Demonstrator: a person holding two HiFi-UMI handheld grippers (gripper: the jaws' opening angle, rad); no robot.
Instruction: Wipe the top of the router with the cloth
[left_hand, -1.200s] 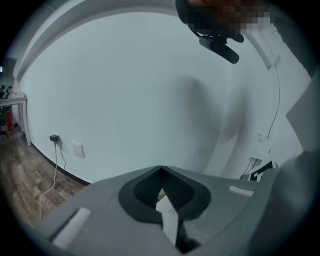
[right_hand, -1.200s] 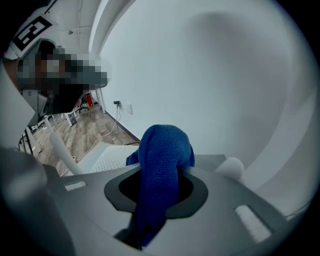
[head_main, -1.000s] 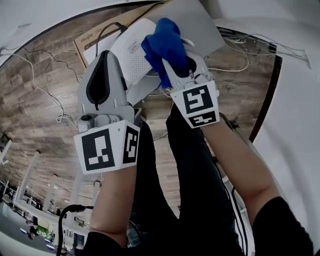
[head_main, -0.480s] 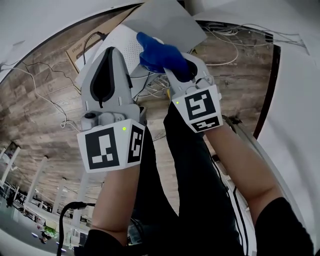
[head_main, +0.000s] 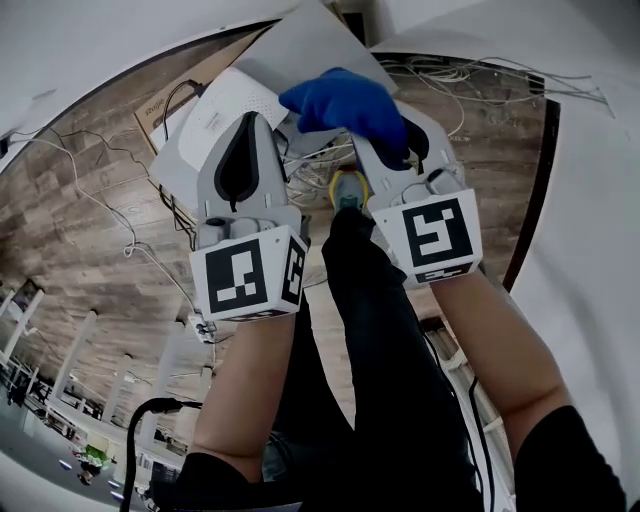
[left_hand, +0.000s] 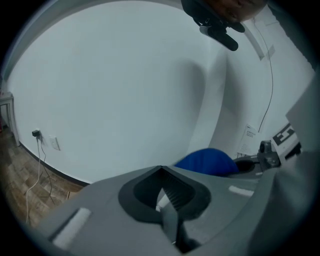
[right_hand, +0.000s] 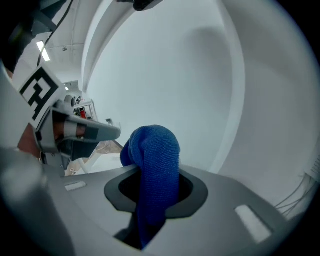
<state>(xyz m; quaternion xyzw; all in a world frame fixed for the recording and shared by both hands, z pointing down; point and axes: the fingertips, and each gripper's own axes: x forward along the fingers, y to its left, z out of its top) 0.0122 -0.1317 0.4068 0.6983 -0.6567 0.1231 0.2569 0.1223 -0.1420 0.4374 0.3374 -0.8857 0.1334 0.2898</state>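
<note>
The white router lies at the upper left of the head view, partly behind my left gripper. That gripper's jaws look shut, with nothing seen held, and its own view shows only a white wall past the left gripper. My right gripper is shut on the blue cloth, which bunches above the jaws, to the right of the router and apart from it. In the right gripper view the cloth hangs out of the right gripper. It also shows as the blue cloth in the left gripper view.
A brown cardboard box lies under the router's far side on the wood floor. A grey panel leans behind. Loose cables and a yellow object lie between the grippers. The person's dark trouser legs fill the middle.
Both grippers have come nearer the camera and lower in the head view. The cloth has moved right, off the router. The left gripper has shifted right, in front of the router.
</note>
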